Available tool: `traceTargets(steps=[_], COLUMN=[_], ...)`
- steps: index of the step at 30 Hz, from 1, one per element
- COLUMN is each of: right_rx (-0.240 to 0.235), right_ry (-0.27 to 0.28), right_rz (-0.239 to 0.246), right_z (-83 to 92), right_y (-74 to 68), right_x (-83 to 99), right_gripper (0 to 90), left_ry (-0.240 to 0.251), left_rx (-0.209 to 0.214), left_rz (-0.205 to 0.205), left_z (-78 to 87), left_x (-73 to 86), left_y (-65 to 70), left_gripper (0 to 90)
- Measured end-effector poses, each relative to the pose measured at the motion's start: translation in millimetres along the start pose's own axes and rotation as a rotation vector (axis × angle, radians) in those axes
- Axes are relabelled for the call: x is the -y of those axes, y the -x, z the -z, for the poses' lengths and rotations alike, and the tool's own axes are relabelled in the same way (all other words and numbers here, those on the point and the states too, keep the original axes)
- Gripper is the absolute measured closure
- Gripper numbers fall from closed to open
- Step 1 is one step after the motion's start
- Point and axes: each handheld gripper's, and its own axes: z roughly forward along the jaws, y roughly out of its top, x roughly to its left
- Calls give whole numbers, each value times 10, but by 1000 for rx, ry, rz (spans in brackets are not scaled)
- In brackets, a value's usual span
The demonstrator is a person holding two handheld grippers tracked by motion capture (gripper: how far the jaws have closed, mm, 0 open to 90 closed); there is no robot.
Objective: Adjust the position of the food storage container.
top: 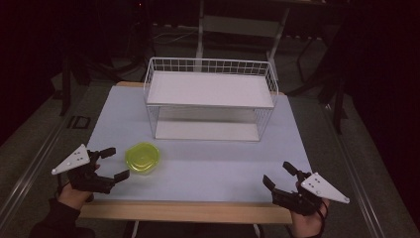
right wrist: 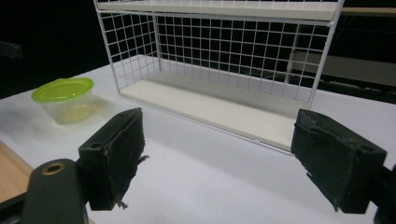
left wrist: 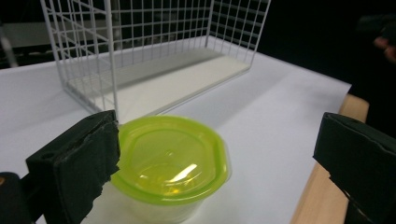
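Observation:
A small clear tub with a yellow-green lid (top: pixel 142 157) stands on the pale table (top: pixel 213 168) toward the front left. My left gripper (top: pixel 118 162) sits just left of it, open, its jaws spread wide and pointing at the tub. In the left gripper view the tub (left wrist: pixel 173 163) lies ahead between the jaws, closer to the left one, and the left gripper (left wrist: pixel 219 156) presses on nothing. My right gripper (top: pixel 276 173) rests at the front right corner, open with nothing in it. Its own view has the right gripper (right wrist: pixel 226 158) facing the rack, with the tub (right wrist: pixel 65 99) far off to the left.
A white wire rack (top: pixel 210 91) with an upper and a lower shelf stands at the back middle of the table; the rack (left wrist: pixel 154 70) is just behind the tub, and the rack (right wrist: pixel 224 56) faces the right gripper. A wooden strip (top: pixel 188 210) edges the table's front. Dark floor surrounds it.

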Motion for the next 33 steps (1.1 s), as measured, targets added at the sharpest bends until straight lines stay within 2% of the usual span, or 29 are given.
traceTargets(steps=[2, 5, 6, 7, 9, 10, 11, 13, 15, 17, 18, 19, 20, 21, 22, 23, 24, 25, 27, 32, 33], right_rx=[-3, -2, -1, -7, -13, -13, -11, -18, -20, -26, -31, -35, -37, -39, -39, -41, -47, -50, -55, -61, -59], right_ry=[-1, -1, 1, 0, 5, 3, 2, 1, 0, -1, -2, -1, -2, -3, -3, -5, -12, -13, -14, -10, -11], right_rz=[0, 1, 1, 1, -3, -4, -2, -6, -7, -10, -11, -10, -8, -6, -6, -1, 3, 5, 10, 13, 10], right_z=[-2, -2, -2, -6, -8, -11, -14, -21, -27, -31, -41, -46, -52, -60, -60, -69, -87, -95, -108, -110, -109], right_y=[-2, -4, -8, -11, -11, -11, -11, -8, -10, -12, -21, -25, -31, -37, -37, -43, -58, -65, -79, -79, -77], right_x=[0, 0, -2, -2, -3, -3, -1, 1, 1, 2, 2, 1, 0, -1, -1, -1, 1, 2, 2, 1, 1], right_gripper=[172, 172, 171, 167, 168, 167, 168, 167, 169, 169, 170, 170, 170, 170, 170, 170, 171, 171, 171, 171, 171], left_ry=[33, 35, 22, 19, 20, 18, 6, -38, -68, -68, -117, -135, -173, -216, -216, -216, -315, -345, -367, -438, -453], left_rx=[7, 15, 29, 2, -25, -21, -19, -63, -99, -99, -131, -142, -173, -181, -181, -181, -187, -193, -164, -95, -94], left_rz=[19, 37, 64, 41, 19, 19, 22, 3, -8, -8, -15, -9, 4, 21, 21, 21, 78, 81, 106, 102, 93], left_z=[33, 46, 57, 60, 71, 78, 83, 102, 131, 131, 167, 168, 155, 132, 132, 132, 42, 0, -78, -306, -355], left_x=[-26, -43, -59, -57, -72, -84, -102, -124, -107, -107, -32, -5, 21, 53, 53, 53, 184, 216, 262, 281, 283], left_y=[11, 15, 13, 16, 27, 17, -2, -50, -126, -126, -284, -333, -388, -445, -445, -445, -598, -621, -647, -591, -578], left_gripper=[37, 47, 47, 47, 47, 47, 47, 55, 135, 158, 427, 542, 654, 705, 761, 761, 868, 899, 900, 900, 900])
